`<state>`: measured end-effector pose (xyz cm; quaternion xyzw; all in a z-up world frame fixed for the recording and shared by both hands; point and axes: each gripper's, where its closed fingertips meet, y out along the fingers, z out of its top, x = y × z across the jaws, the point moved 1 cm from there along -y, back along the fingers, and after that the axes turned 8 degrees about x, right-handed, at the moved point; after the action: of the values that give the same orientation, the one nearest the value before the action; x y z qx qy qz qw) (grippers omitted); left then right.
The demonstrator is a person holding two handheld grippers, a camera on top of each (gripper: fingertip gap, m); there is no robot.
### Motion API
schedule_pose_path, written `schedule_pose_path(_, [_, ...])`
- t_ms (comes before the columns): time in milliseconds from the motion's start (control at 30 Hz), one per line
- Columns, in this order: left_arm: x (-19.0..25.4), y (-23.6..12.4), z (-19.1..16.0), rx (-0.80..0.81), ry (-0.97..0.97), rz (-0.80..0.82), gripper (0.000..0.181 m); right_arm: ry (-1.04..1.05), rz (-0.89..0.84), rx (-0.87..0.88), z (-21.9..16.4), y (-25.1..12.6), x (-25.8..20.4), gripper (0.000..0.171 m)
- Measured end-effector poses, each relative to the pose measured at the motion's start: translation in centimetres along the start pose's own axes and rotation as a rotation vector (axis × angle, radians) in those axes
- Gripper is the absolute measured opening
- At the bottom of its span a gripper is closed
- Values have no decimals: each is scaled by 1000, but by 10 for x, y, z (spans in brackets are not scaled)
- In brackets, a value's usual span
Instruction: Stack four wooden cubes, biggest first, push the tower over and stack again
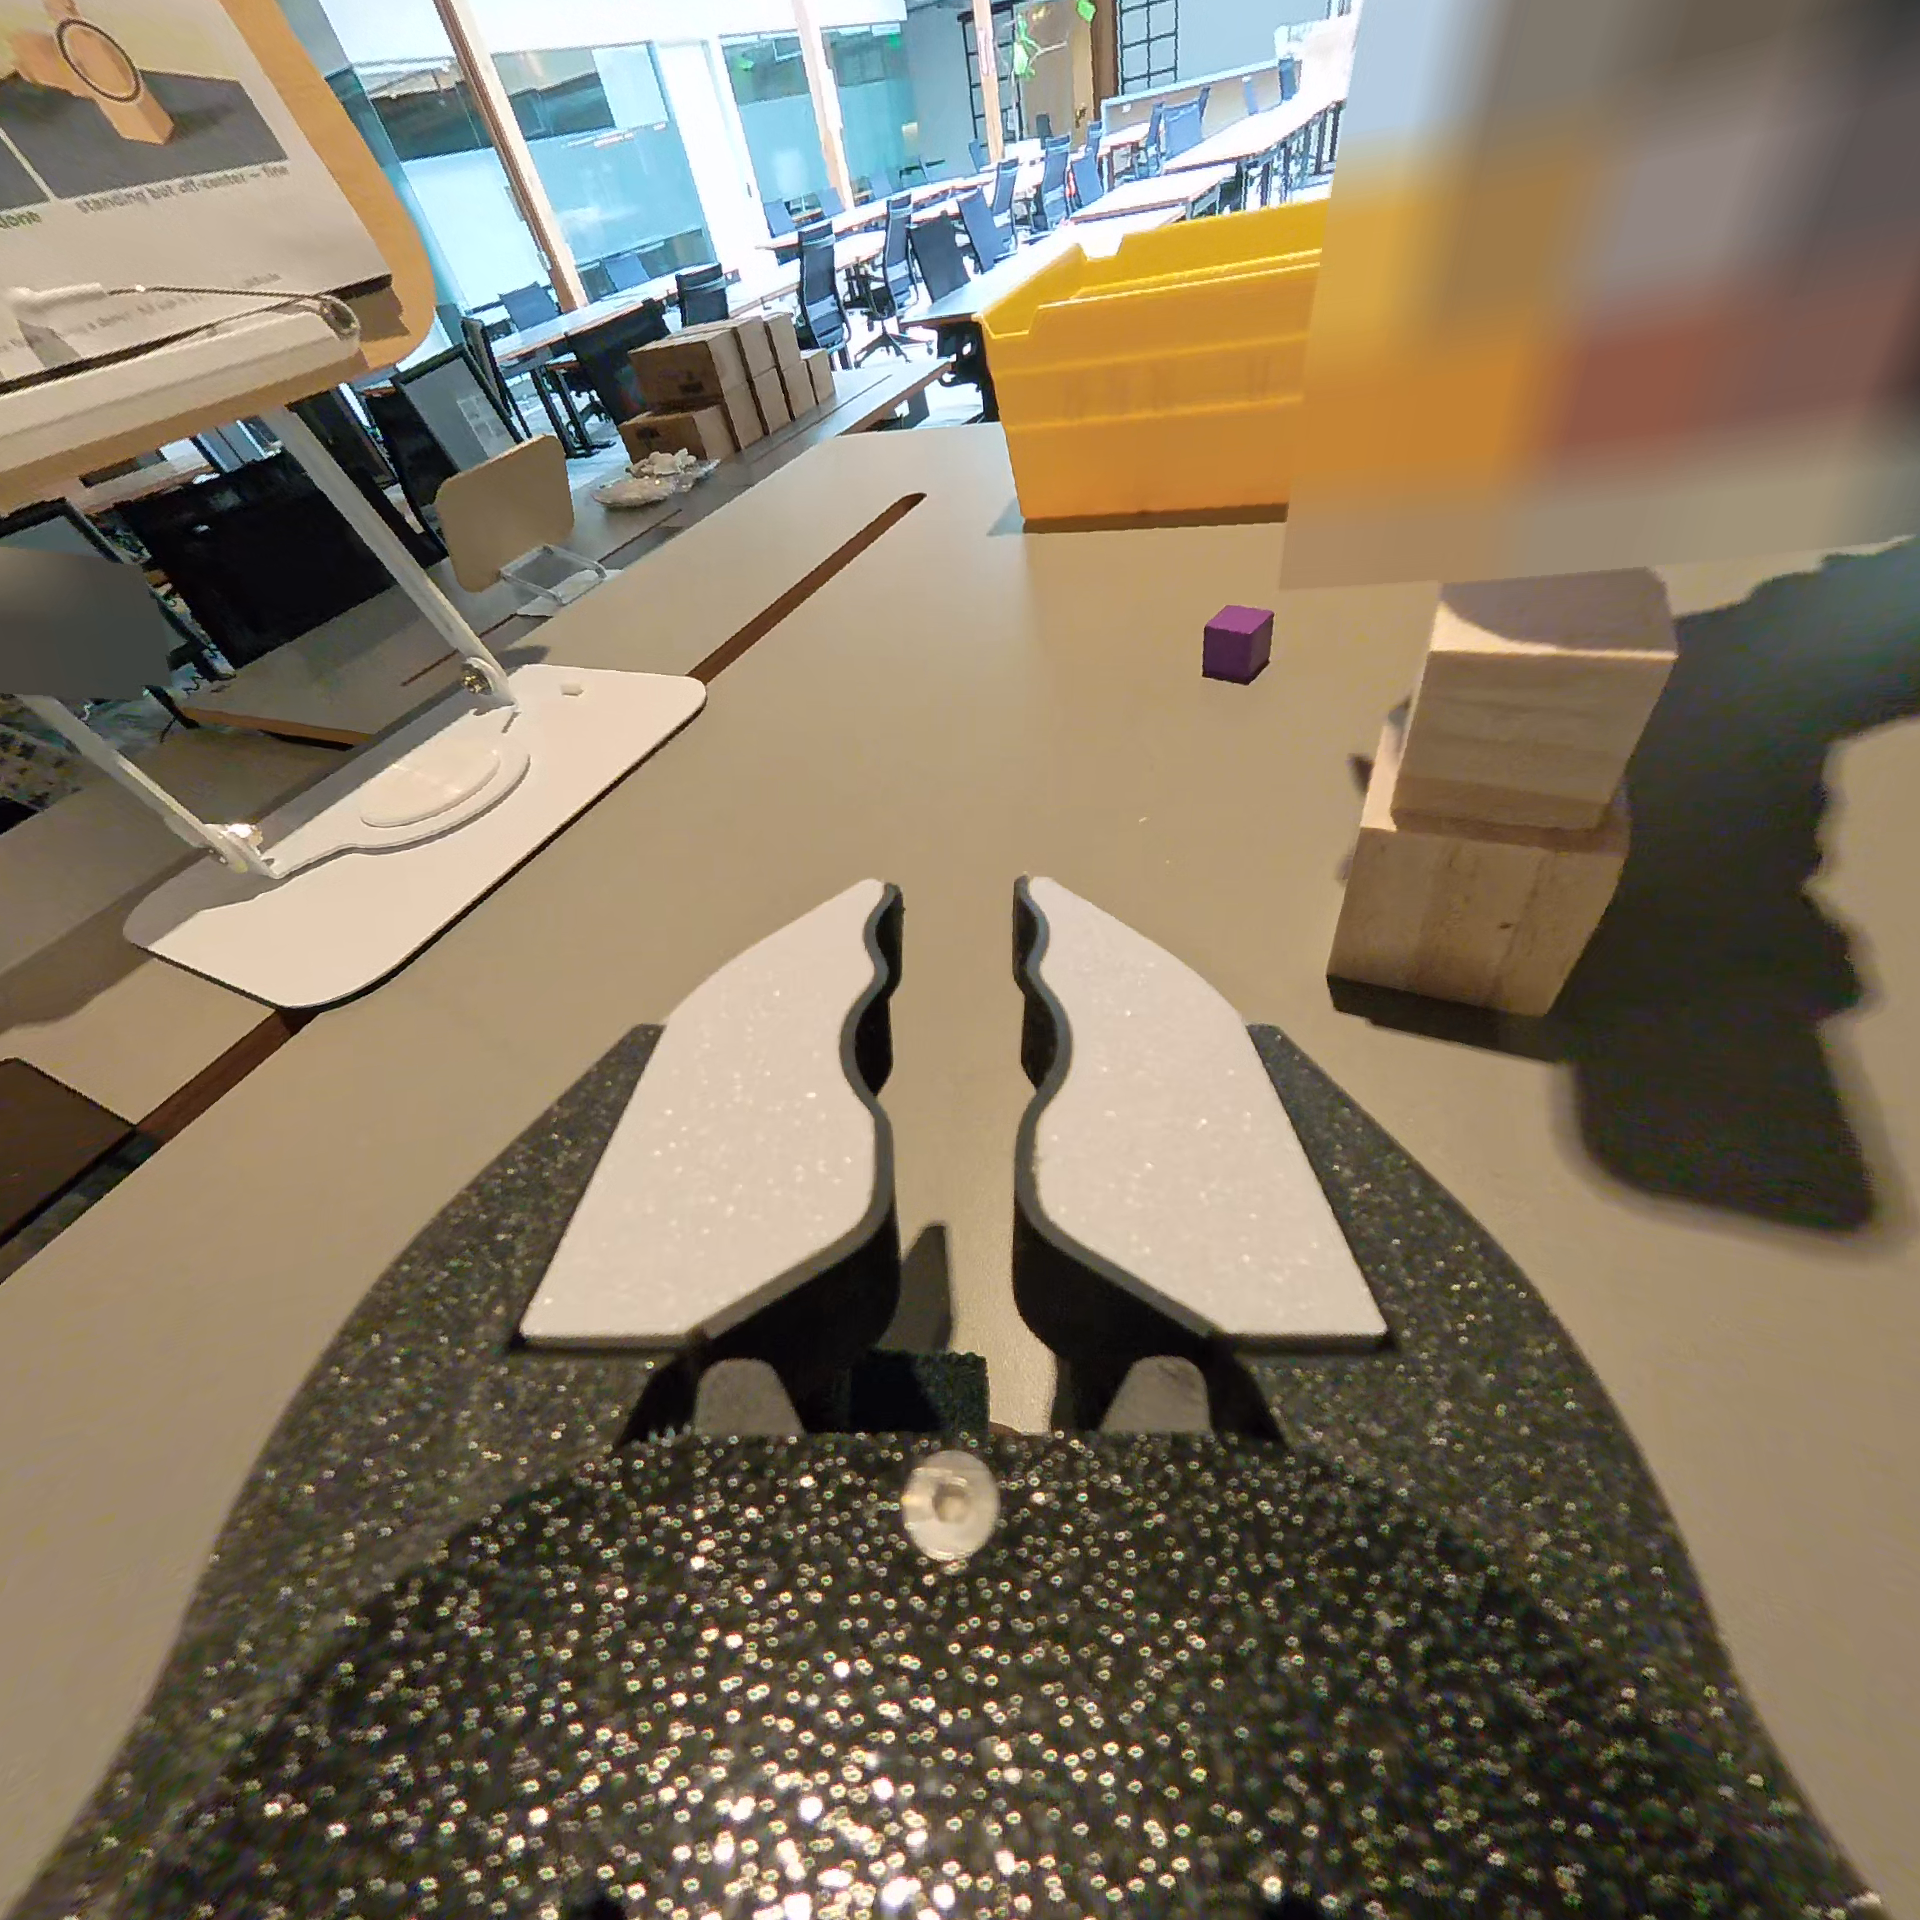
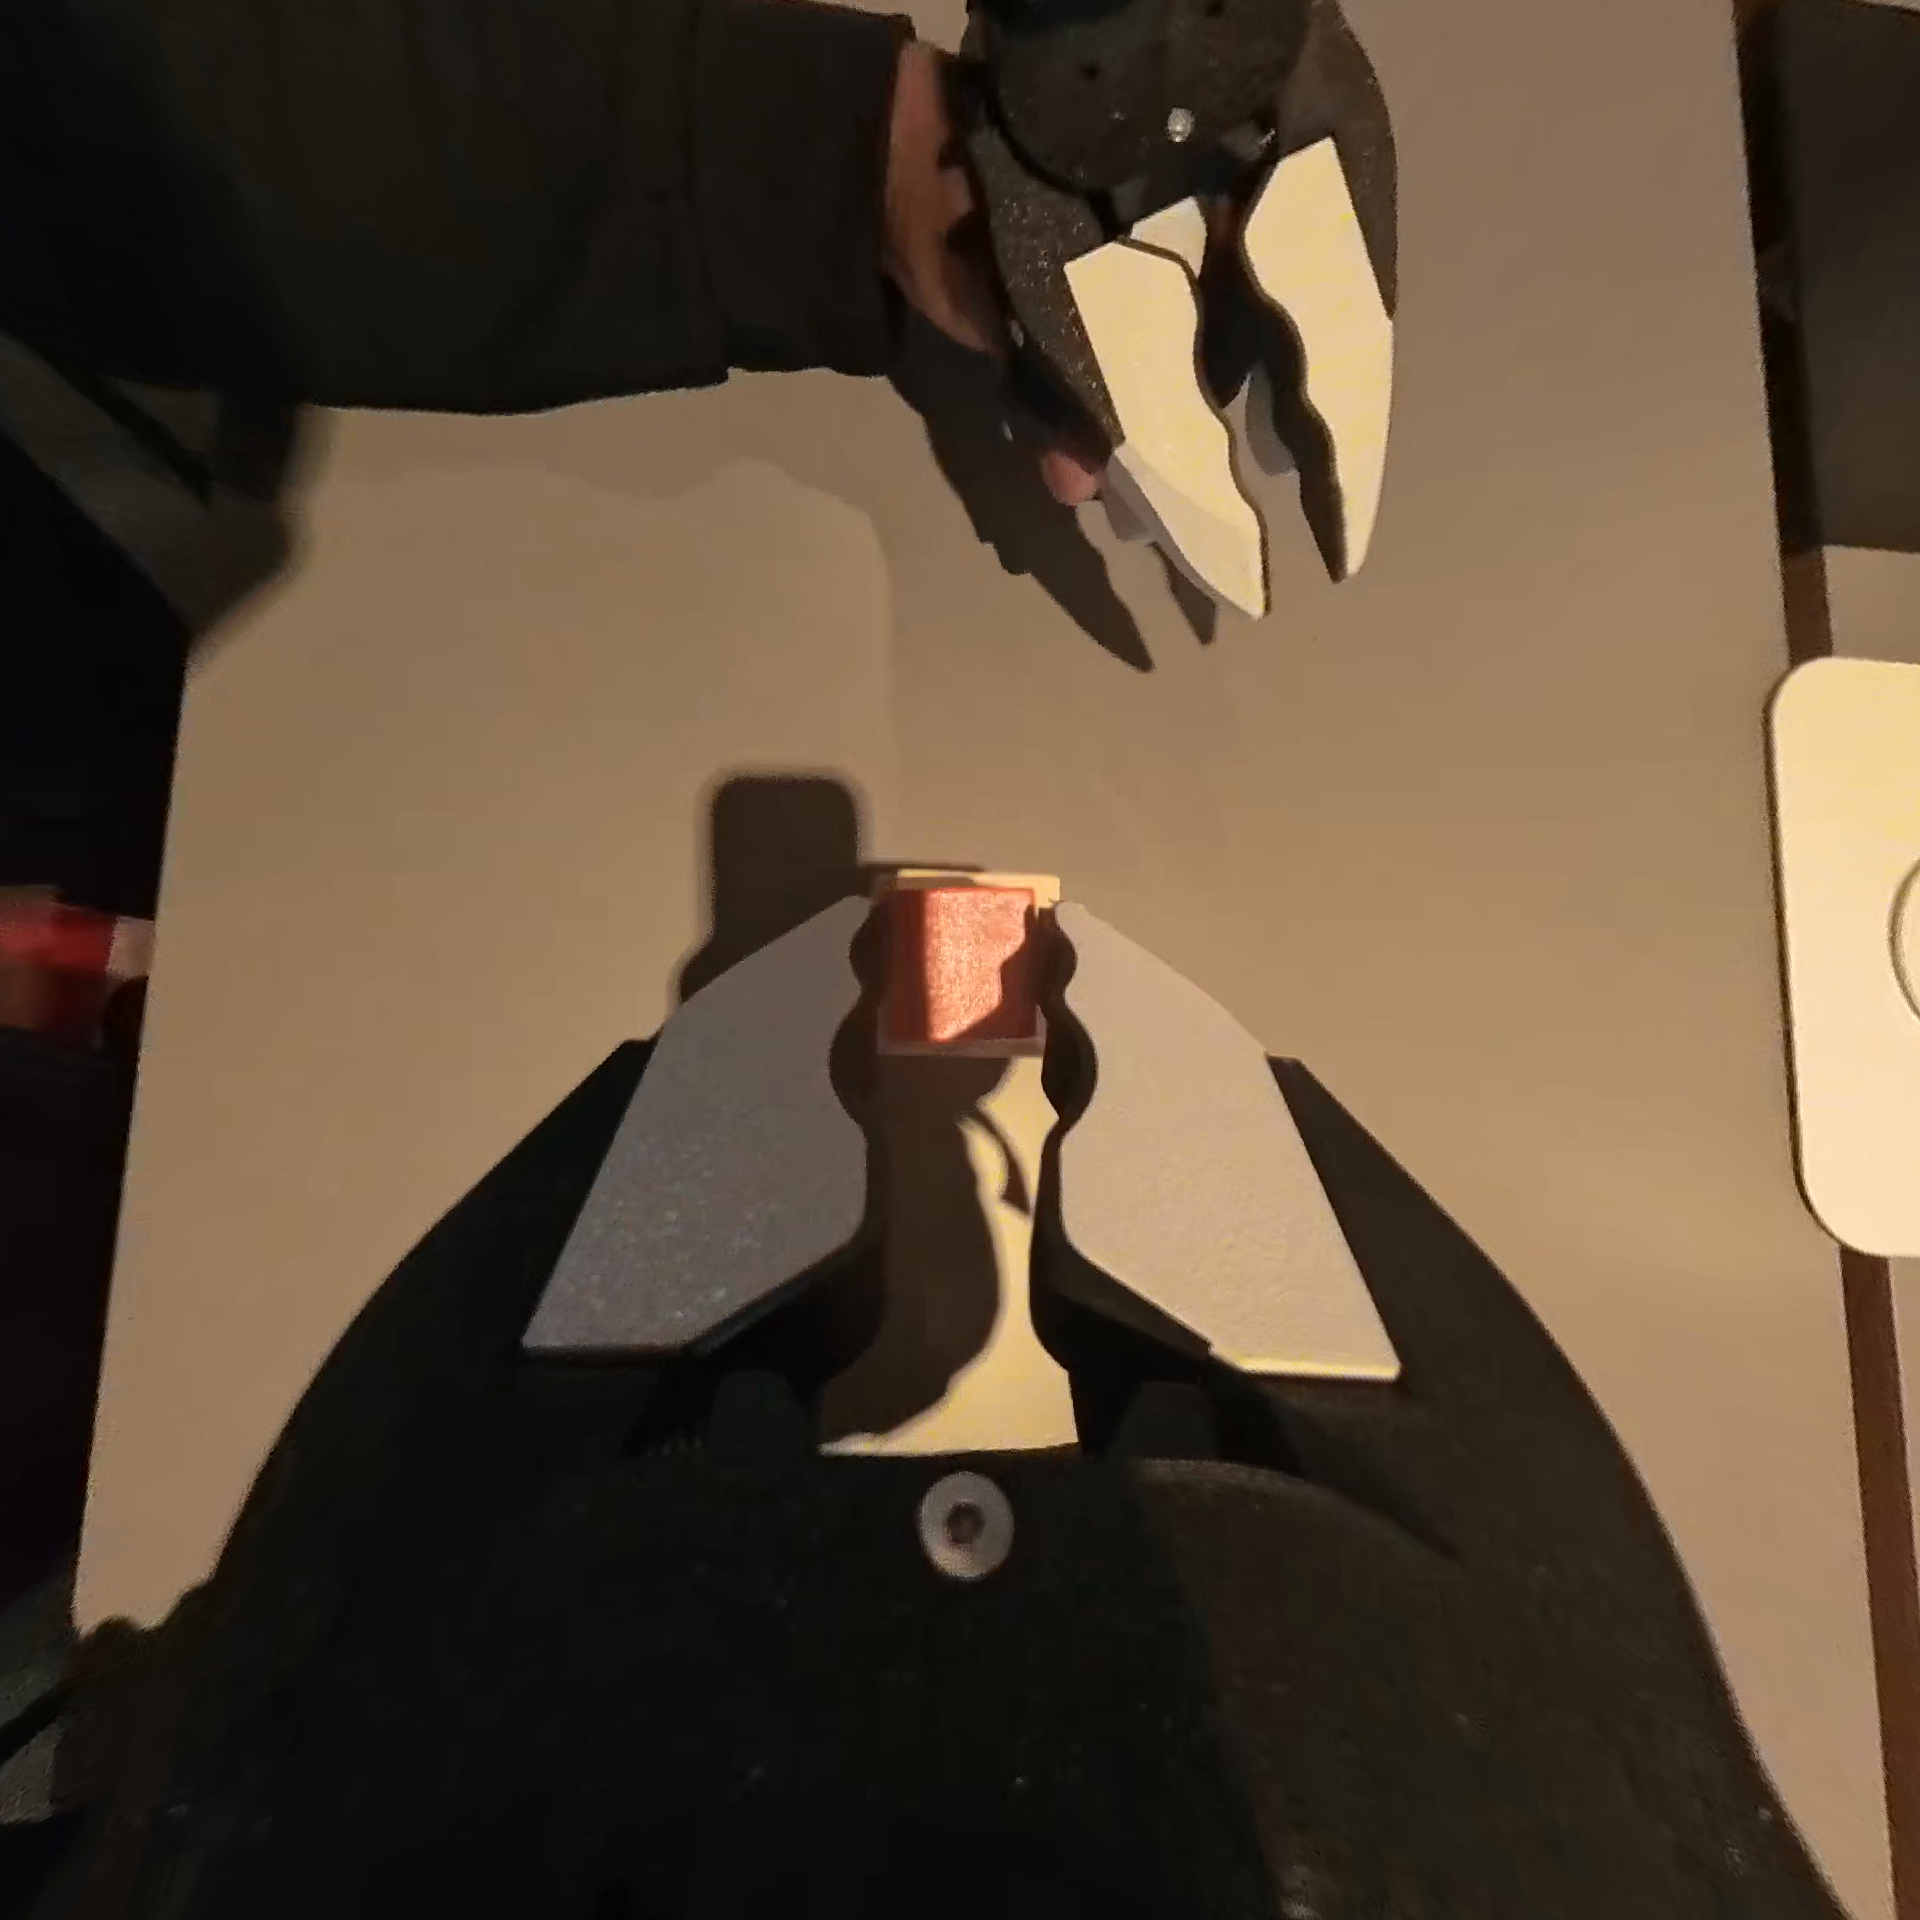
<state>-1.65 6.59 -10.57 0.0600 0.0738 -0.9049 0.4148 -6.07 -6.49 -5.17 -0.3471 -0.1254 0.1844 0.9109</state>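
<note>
In the left wrist view a big pale wooden cube (image 1: 1475,914) stands on the table at the right, with a smaller wooden cube (image 1: 1538,717) on top of it, slightly off-centre. A blur patch hides what is above them. My left gripper (image 1: 961,894) is empty, its jaws a narrow gap apart, left of the stack. The right wrist view looks straight down. My right gripper (image 2: 961,935) is shut on a small red cube (image 2: 966,966) directly over a pale wooden cube (image 2: 935,875), of which only the edges show. The left gripper (image 2: 1304,592) shows farther off.
A small purple cube (image 1: 1236,644) lies on the grey table (image 1: 935,727) beyond the stack. Yellow bins (image 1: 1143,395) stand at the back right. A white stand base (image 1: 436,790) sits at the left. A dark sleeve (image 2: 416,208) crosses the top of the right wrist view. There is about 15 cm between the tips of the two grippers.
</note>
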Motion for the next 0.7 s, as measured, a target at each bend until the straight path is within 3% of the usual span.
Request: schedule_pose_path(700, [1, 1, -1, -8, 0, -6, 19, 35, -17, -129, -16, 26, 6, 28])
